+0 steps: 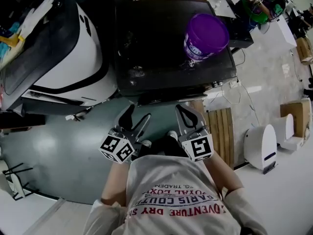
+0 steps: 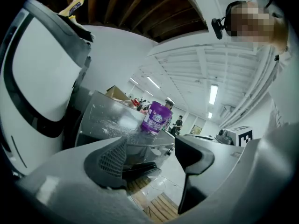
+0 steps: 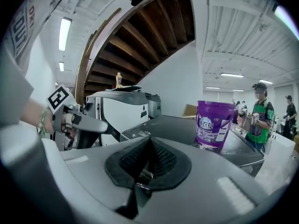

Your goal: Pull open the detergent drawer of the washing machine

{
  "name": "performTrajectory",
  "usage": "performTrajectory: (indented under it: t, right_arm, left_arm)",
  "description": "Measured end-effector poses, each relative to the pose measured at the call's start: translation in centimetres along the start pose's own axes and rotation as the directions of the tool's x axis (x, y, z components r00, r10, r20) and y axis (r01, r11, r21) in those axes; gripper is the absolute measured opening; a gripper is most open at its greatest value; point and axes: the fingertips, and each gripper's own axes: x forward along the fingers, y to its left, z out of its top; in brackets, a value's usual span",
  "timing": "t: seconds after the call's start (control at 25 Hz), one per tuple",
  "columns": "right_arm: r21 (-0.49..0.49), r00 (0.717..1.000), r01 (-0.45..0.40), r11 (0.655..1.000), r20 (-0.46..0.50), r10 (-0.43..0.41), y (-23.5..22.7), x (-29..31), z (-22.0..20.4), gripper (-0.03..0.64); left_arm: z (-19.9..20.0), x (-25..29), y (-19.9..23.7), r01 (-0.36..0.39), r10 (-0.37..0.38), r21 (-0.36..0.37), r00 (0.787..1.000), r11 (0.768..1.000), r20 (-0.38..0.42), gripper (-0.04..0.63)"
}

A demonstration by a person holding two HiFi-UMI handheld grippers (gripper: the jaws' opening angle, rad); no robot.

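Work on the drawer had not begun, by my reckoning. The dark washing machine (image 1: 171, 48) stood with a purple bucket (image 1: 206, 35) on its lid, toward the right side. Its detergent drawer belonged on the front face, which I could not make out; nothing looked pulled out. Short of that front hung the left tool (image 1: 137, 115), jaws wide and empty, and the right tool (image 1: 188, 114), jaws pressed together on nothing. Reaching, gripping and pulling were all left to do.
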Motion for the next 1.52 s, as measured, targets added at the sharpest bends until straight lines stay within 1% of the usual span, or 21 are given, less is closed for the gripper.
performTrajectory:
  t: [0.12, 0.24, 0.32, 0.4, 0.48, 0.6, 0.64, 0.68, 0.72, 0.84, 0.88, 0.92, 0.96, 1.04, 1.08, 1.2, 1.24, 1.28, 1.36, 1.48, 1.52]
  right_arm:
    - [0.009, 0.998, -0.066, 0.998, -0.006, 0.066, -1.2, 1.4, -1.6, 0.0]
    - [0.01, 0.99, -0.144, 0.99, -0.003, 0.144, -1.7, 2.5, -3.1, 0.0]
    - [0.009, 0.982, -0.187, 0.982, 0.001, 0.187, -1.9, 3.3, -4.1, 0.0]
    - [0.021, 0.978, -0.21, 0.977, 0.01, 0.21, -2.2, 4.2, -4.9, 0.0]
    - [0.034, 0.976, -0.219, 0.975, 0.019, 0.219, -2.5, 4.9, -5.7, 0.0]
    - [0.037, 0.97, -0.241, 0.97, 0.016, 0.241, -2.5, 5.7, -7.2, 0.0]
    - [0.035, 0.968, -0.253, 0.967, 0.005, 0.252, -2.5, 5.9, -8.0, 0.0]
    - [0.035, 0.964, -0.265, 0.964, -0.008, 0.265, -2.4, 6.0, -8.8, 0.0]
    - [0.041, 0.96, -0.278, 0.96, -0.021, 0.279, -2.1, 6.1, -9.6, 0.0]
    - [0.062, 0.946, -0.319, 0.946, -0.04, 0.321, -1.2, 6.4, -10.9, 0.0]
    - [0.065, 0.942, -0.33, 0.942, -0.047, 0.333, -1.0, 6.5, -11.3, 0.0]
    - [0.069, 0.938, -0.339, 0.938, -0.055, 0.343, -0.9, 6.5, -11.8, 0.0]
    - [0.075, 0.934, -0.346, 0.935, -0.064, 0.351, -0.8, 6.6, -12.3, 0.0]
    - [0.083, 0.928, -0.358, 0.93, -0.079, 0.365, -0.6, 6.7, -13.2, 0.0]
    - [0.084, 0.925, -0.363, 0.928, -0.087, 0.369, -0.5, 6.8, -13.6, 0.0]
    - [0.094, 0.926, -0.359, 0.929, -0.091, 0.367, -0.5, 7.2, -14.3, 0.0]
    - [0.099, 0.927, -0.356, 0.929, -0.087, 0.364, -0.5, 7.3, -14.5, 0.0]
    - [0.105, 0.928, -0.353, 0.93, -0.084, 0.362, -0.5, 7.4, -14.6, 0.0]
    - [0.112, 0.929, -0.351, 0.93, -0.087, 0.361, -0.4, 7.4, -14.9, 0.0]
    - [0.12, 0.93, -0.341, 0.933, -0.101, 0.353, -0.2, 7.4, -15.5, 0.0]
    - [0.116, 0.932, -0.334, 0.935, -0.107, 0.346, -0.3, 7.4, -15.9, 0.0]
  left_arm:
    - [-2.0, 1.4, 0.8, -0.048, 0.05, -0.099, 0.999, 0.994, 0.011, 0.316]
    - [-3.7, 2.6, 1.4, -0.081, 0.09, -0.205, 0.995, 0.975, 0.034, 0.316]
    - [-4.9, 3.4, 2.0, -0.085, 0.099, -0.271, 0.994, 0.959, 0.039, 0.316]
    - [-6.0, 4.4, 2.7, -0.055, 0.08, -0.352, 0.995, 0.934, 0.056, 0.316]
    - [-6.9, 5.2, 3.7, -0.012, 0.059, -0.426, 0.994, 0.905, 0.097, 0.316]
    - [-8.5, 6.3, 5.5, 0.036, 0.053, -0.507, 0.986, 0.861, 0.159, 0.316]
    - [-9.0, 6.7, 6.2, 0.045, 0.059, -0.528, 0.982, 0.848, 0.179, 0.316]
    - [-9.4, 7.0, 7.0, 0.049, 0.07, -0.54, 0.978, 0.84, 0.198, 0.316]
    - [-9.8, 7.3, 7.7, 0.049, 0.082, -0.542, 0.973, 0.839, 0.214, 0.316]
    - [-10.2, 8.3, 8.9, 0.059, 0.088, -0.516, 0.962, 0.855, 0.257, 0.318]
    - [-10.2, 8.7, 9.1, 0.072, 0.082, -0.511, 0.958, 0.857, 0.273, 0.328]
    - [-10.2, 9.1, 9.3, 0.086, 0.076, -0.509, 0.954, 0.856, 0.29, 0.349]
    - [-10.1, 9.4, 9.4, 0.101, 0.073, -0.511, 0.948, 0.854, 0.31, 0.356]
    - [-9.7, 9.6, 9.7, 0.139, 0.073, -0.523, 0.929, 0.841, 0.363, 0.365]
    - [-9.4, 9.5, 9.9, 0.166, 0.074, -0.533, 0.913, 0.83, 0.4, 0.365]
    - [-8.2, 9.0, 10.9, 0.278, 0.079, -0.564, 0.846, 0.778, 0.527, 0.365]
    - [-7.8, 9.0, 11.1, 0.309, 0.077, -0.565, 0.827, 0.765, 0.556, 0.365]
    - [-7.6, 8.9, 11.2, 0.332, 0.073, -0.564, 0.814, 0.756, 0.576, 0.365]
    - [-7.4, 8.7, 11.3, 0.366, 0.066, -0.561, 0.794, 0.742, 0.605, 0.362]
    - [-7.2, 8.4, 11.6, 0.411, 0.093, -0.57, 0.749, 0.712, 0.656, 0.342]
    - [-7.1, 8.4, 11.7, 0.416, 0.104, -0.57, 0.737, 0.708, 0.668, 0.344]
